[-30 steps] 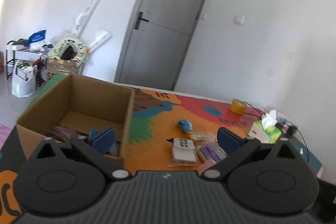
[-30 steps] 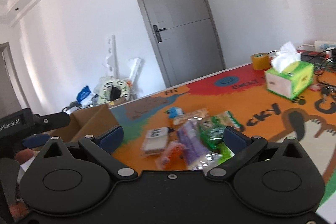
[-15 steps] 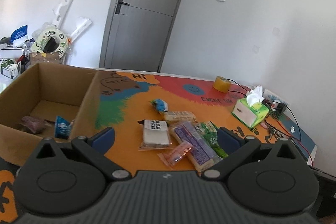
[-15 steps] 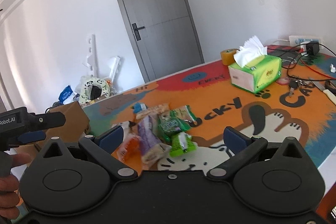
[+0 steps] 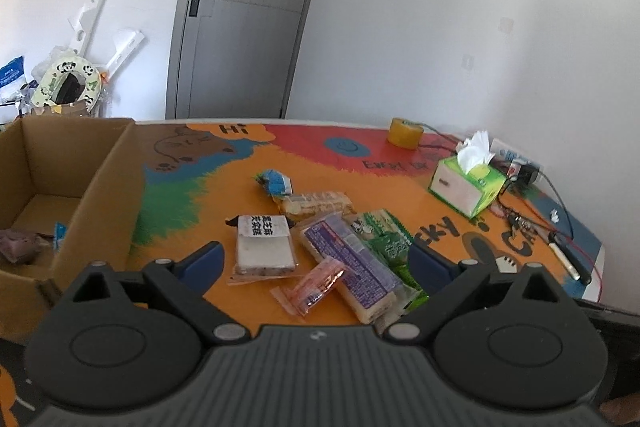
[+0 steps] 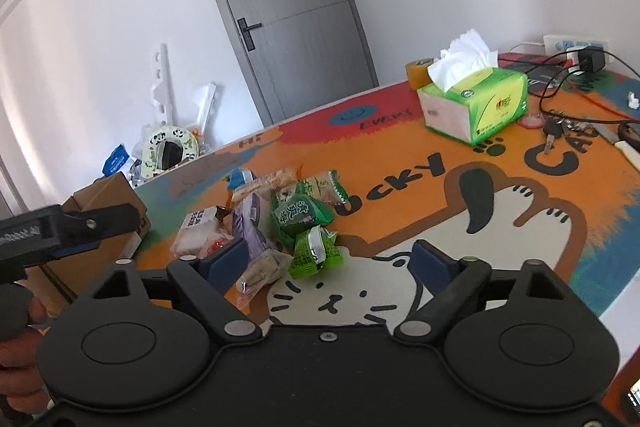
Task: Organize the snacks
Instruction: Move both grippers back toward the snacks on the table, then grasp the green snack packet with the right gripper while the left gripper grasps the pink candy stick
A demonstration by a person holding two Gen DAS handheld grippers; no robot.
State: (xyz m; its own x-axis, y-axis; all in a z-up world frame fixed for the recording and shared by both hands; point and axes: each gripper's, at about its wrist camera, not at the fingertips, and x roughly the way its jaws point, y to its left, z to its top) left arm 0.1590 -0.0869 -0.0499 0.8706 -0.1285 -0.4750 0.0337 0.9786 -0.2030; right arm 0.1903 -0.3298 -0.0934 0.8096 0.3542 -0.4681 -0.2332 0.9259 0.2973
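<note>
Two green packets [image 6: 308,223], one cardboard box [image 5: 100,187], one tissue box [image 6: 476,107]

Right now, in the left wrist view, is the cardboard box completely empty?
No: the cardboard box already holds a dark purplish packet and a small blue one on its floor.

Daylight, bright and even; both views sharp, no motion blur. Strong fisheye: door [image 5: 244,15] frame and wall edges bow, corners vignette to black. Soft glare on the mat [image 6: 400,163] near the tissue box [image 6: 476,107]. Shadows faint and short under the snacks [image 5: 320,251]. Gripper bodies underexposed, near-black.
</note>
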